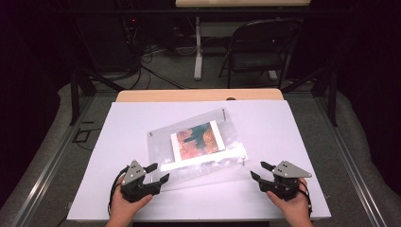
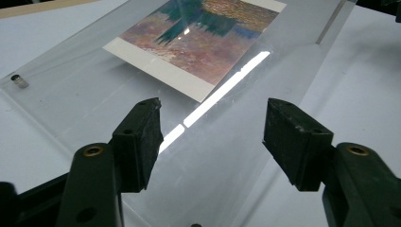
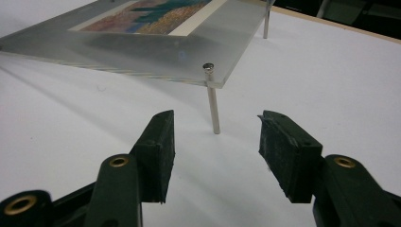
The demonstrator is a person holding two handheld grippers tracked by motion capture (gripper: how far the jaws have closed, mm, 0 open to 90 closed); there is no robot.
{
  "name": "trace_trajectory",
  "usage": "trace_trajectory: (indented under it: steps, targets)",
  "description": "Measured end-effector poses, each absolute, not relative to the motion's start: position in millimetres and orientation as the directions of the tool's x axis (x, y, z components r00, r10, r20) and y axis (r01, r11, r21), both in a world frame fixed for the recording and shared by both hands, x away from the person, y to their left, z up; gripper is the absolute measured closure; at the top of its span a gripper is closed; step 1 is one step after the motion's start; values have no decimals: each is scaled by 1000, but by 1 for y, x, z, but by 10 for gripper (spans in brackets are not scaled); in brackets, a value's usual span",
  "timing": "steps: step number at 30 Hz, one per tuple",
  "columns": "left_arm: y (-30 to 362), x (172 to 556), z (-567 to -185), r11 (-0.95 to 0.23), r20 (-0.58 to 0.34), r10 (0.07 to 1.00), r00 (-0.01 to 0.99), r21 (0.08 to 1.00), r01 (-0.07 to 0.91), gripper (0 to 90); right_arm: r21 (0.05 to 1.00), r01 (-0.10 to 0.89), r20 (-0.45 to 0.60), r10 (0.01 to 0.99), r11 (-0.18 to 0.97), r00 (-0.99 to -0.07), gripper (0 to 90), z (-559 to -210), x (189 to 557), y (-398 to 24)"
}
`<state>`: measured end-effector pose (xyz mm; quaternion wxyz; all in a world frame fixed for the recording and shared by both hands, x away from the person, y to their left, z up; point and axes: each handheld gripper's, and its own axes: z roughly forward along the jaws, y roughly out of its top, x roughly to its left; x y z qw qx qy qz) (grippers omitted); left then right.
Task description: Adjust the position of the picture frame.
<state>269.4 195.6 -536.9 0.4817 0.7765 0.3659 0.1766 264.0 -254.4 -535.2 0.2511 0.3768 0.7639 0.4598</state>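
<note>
Acrylic frame point(image 1: 198, 146) — clear plates with a colourful print point(image 1: 197, 140) sandwiched inside — sits mid-surface on the white surface point(image 1: 283, 127), turned a bit off square to the surface edges. Print shows orange, pink and teal patches with a white border. Frame stands on thin metal legs at its corners; in the right gripper view one metal leg point(image 3: 213, 106) with a small cap on top holds the near corner up off the surface, a second leg is visible further back. The plate slopes, one side raised on the legs. In the left gripper view a small metal stud point(image 2: 19, 81) sits at a corner of the plate.

Left gripper point(image 1: 157, 173) — held in the person's left hand point(image 1: 124, 208) at the near left corner of the frame, jaws wide apart, nothing between the pads. The left gripper view looks across the clear plate between the two jaws; whether the tips touch it I cannot tell.

Right gripper point(image 1: 261, 170) — held in the person's right hand point(image 1: 293, 205) just beside the near right corner of the frame, pointing at it, jaws spread, empty. In the right gripper view the leg lines up between the two jaws but stands beyond the tips, apart from both pads.

Behind the surface: a dark folding chair point(image 1: 262, 47) and a table leg on the grey floor, cables trailing nearby.
</note>
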Motion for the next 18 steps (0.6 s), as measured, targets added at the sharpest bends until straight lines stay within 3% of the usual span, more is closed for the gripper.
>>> trace_trajectory:
  steps: [11, 18]
  targets:
    - [199, 267, -537, -267, -89, 748, 658, 867, 421, 374, 876, 354, -63, 805, 328, -590, 431, -537, 266, -245]
    - [200, 267, -536, -235, -126, 748, 651, 867, 439, 443, 866, 368, -47, 786, 340, -617, 545, -538, 268, -243]
